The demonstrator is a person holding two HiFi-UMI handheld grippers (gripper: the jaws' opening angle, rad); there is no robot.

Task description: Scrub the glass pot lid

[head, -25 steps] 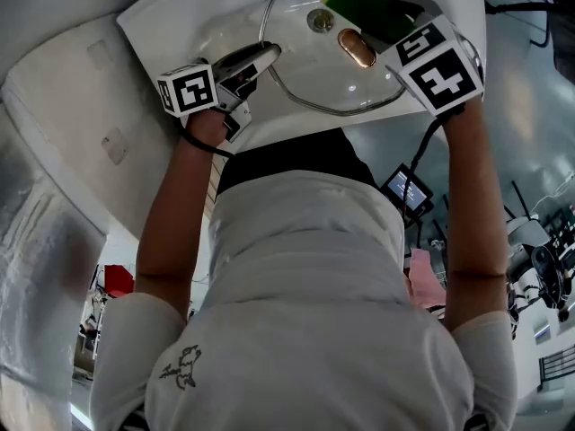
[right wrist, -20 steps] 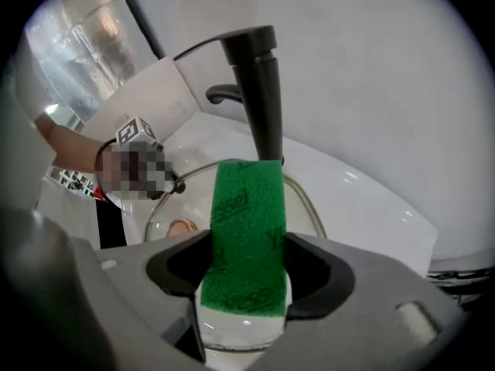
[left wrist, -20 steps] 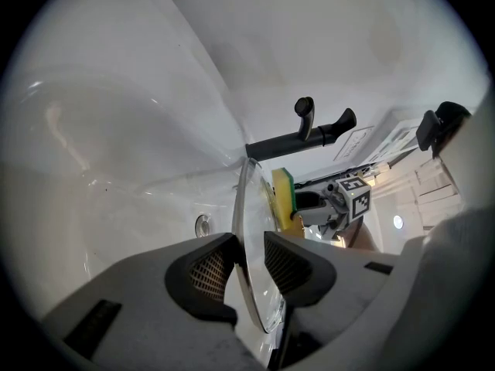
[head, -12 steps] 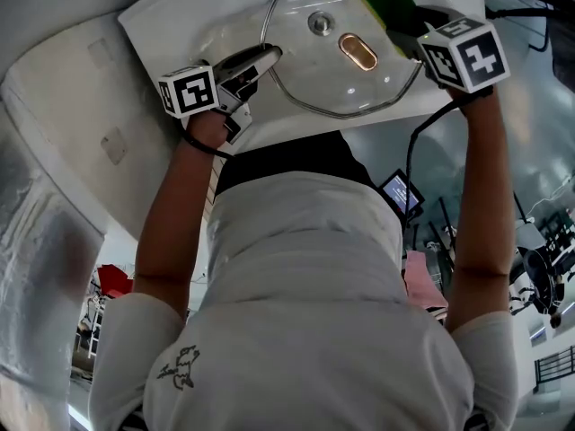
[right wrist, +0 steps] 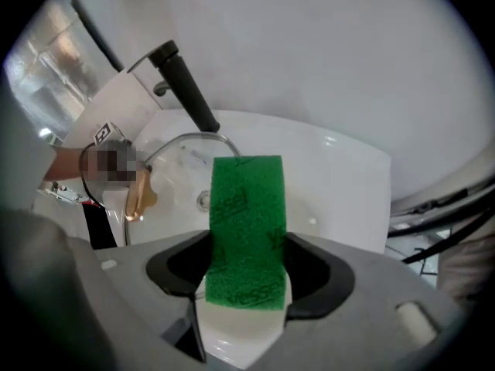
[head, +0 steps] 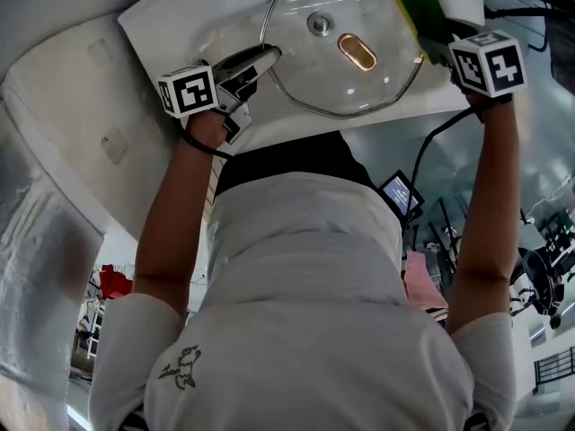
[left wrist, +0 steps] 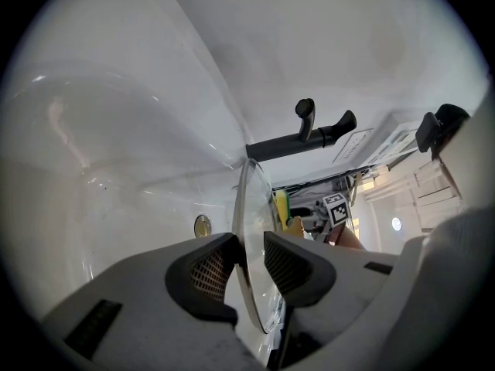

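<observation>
glass pot lid (head: 305,74) over a white sink (head: 171,34), black faucet (left wrist: 298,141).

Repeated darker lettering is printed across the green scouring face of the sponge (right wrist: 246,230) held in the right hand-held gripper (right wrist: 246,273). It appears to read "yessel", with the first letter uncertain. Square black-and-white coded markers are borne on the cube (head: 189,91) of the left hand-held gripper (head: 268,55) and on the right cube (head: 488,64). Black characters on a small sticker (right wrist: 102,135), far left, could not be read.
</observation>
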